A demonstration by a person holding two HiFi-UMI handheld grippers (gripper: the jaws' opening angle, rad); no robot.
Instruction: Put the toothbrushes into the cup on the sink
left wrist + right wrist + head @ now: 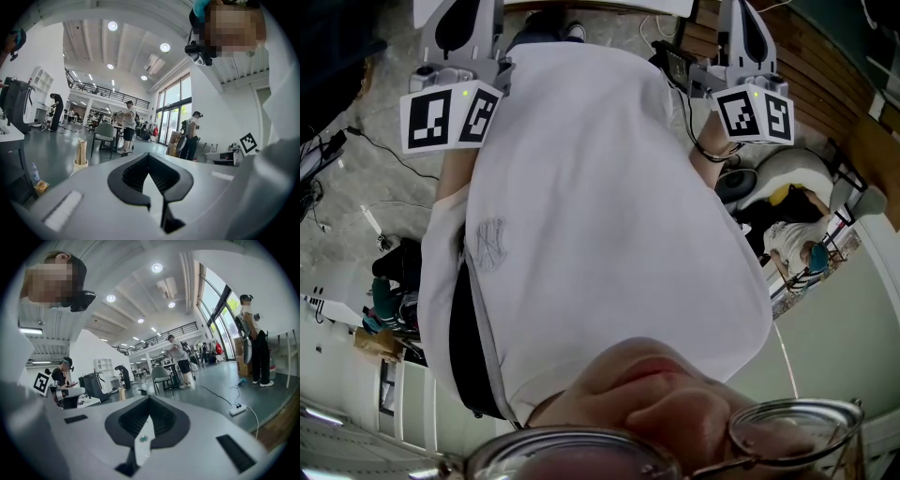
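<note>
My left claw (150, 180) and right claw (145, 425), both closed and empty, flank my white shirt (600, 206), top of frame.

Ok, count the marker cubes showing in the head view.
2. One white cube with black square markers is at upper left, on the left tool; the other at upper right, on the right tool. The white shirt may hide more.

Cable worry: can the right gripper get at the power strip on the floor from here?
Probably not: the right gripper, shut, is held up by the person's shirt; the power strip lies far off across the floor.
</note>
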